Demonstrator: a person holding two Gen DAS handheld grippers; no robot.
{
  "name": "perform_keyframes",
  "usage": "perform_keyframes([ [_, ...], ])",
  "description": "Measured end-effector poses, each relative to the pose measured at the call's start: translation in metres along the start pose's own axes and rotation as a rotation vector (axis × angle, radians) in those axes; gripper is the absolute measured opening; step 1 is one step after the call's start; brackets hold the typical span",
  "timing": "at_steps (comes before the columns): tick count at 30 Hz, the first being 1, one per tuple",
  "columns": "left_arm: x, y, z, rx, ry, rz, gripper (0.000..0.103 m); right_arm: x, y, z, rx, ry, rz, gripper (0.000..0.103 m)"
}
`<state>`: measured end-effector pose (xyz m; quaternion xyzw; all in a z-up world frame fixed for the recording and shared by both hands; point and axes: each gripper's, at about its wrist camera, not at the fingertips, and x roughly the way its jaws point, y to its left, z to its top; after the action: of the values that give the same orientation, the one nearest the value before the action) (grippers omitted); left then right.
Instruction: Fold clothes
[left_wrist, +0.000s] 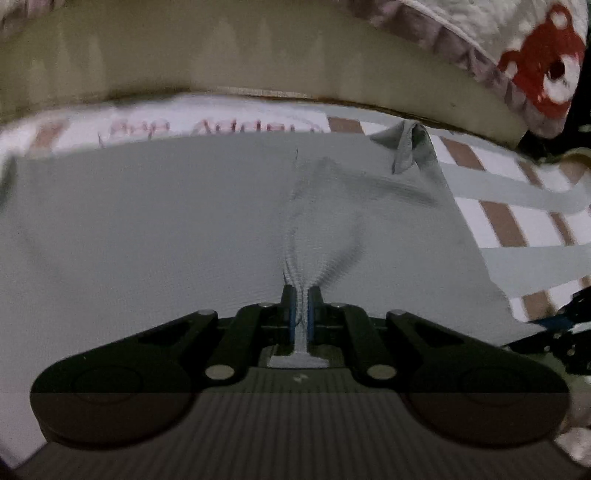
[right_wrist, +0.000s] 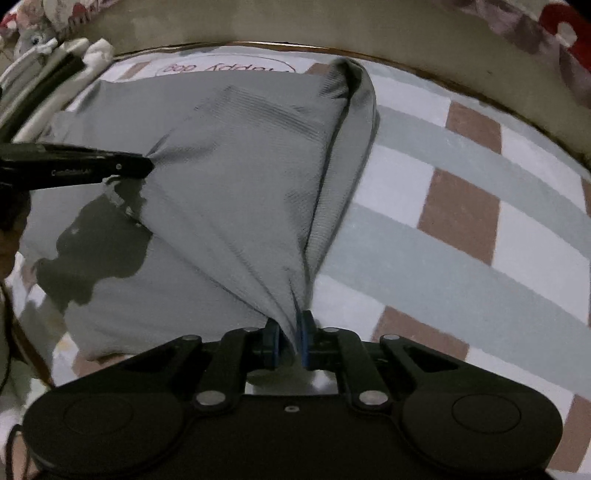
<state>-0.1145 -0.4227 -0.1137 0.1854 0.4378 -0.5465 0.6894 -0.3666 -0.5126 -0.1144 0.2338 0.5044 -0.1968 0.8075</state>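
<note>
Left gripper (left_wrist: 301, 310): pinching the near edge of the grey cloth (left_wrist: 184, 221).
Right gripper (right_wrist: 288, 339): pinching a bunched corner of cloth, lifted.
Cloth: on the checked sheet (right_wrist: 461, 206), far corner folded over.

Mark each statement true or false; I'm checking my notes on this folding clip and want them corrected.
1. The left claw is shut on the grey garment. True.
2. The right claw hangs open above the cloth. False: it is shut on a bunched edge of the grey garment.
3. The garment lies on a checked cover with brown squares and pale green bands. True.
4. The garment is bright red. False: it is grey; red shows only on a patterned fabric at the upper right.
5. The left claw is visible in the right wrist view. True: it enters from the left.
</note>
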Motion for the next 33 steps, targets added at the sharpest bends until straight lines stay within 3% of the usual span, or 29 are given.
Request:
perform_keyframes([
  [2,0.003,0.004,-0.007,-0.009,-0.01,-0.022,0.009,-0.01,-0.003,0.001,-0.002,-0.002,0.072,0.031],
  [4,0.002,0.007,-0.011,-0.025,-0.041,-0.042,0.009,-0.031,-0.012,0.007,0.037,-0.104,0.134,0.045],
  [8,0.004,0.018,-0.012,-0.092,-0.056,-0.094,0.009,-0.045,-0.038,0.048,0.229,-0.277,0.298,0.046],
  [13,0.007,0.022,-0.009,-0.138,-0.054,-0.125,0.009,0.008,-0.042,0.116,0.328,-0.243,0.188,0.046],
  [16,0.009,0.02,-0.007,-0.123,-0.056,-0.131,0.009,0.039,-0.044,0.154,0.379,-0.223,0.125,0.046],
  [19,0.012,0.017,-0.004,-0.112,-0.06,-0.161,0.009,0.06,-0.045,0.15,0.312,-0.259,0.082,0.045],
  [20,0.012,0.015,-0.002,-0.102,-0.062,-0.175,0.009,0.065,-0.048,0.147,0.279,-0.288,0.064,0.035],
  [22,0.01,0.009,0.001,-0.07,-0.07,-0.191,0.008,0.068,-0.062,0.144,0.247,-0.35,0.017,0.003],
  [27,0.015,-0.002,0.013,-0.036,-0.074,-0.173,0.008,0.066,-0.128,0.132,0.398,-0.488,-0.05,0.002],
  [30,0.027,0.001,0.015,-0.063,-0.053,-0.142,0.009,0.058,-0.143,0.132,0.444,-0.488,0.016,0.002],
  [33,0.03,0.003,0.013,-0.087,-0.058,-0.144,0.009,0.054,-0.145,0.135,0.446,-0.461,0.108,0.01],
])
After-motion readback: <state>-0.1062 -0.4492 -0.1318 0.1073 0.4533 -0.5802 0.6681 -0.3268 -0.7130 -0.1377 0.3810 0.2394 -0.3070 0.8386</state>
